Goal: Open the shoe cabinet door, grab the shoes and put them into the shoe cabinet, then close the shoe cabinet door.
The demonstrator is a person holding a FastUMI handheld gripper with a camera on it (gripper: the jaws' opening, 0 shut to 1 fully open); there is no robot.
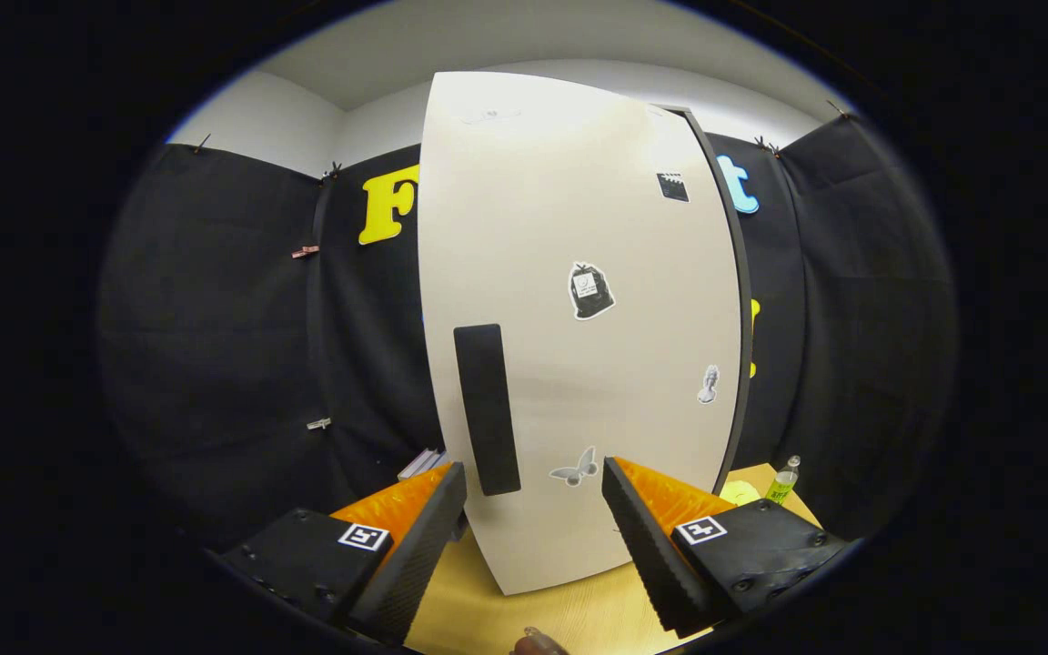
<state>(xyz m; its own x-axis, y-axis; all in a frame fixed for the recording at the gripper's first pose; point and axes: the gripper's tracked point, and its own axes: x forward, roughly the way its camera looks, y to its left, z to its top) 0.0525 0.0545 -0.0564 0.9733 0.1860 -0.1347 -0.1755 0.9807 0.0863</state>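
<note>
Gripper (pixel 533 496) fingers spread apart, gripping nothing. Shoe cabinet door (pixel 579 346) stands upright on bench (pixel 579 619) just ahead; its dark handle (pixel 487 409) ahead, nearer left finger.

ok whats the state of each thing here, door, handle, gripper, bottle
shoe cabinet door: shut, as far as the view shows
black handle: upright on the door, untouched, just ahead of the fingers
gripper: open, fingers apart, holding nothing
small bottle: upright on the wooden table, beside the cabinet, cap on
</note>
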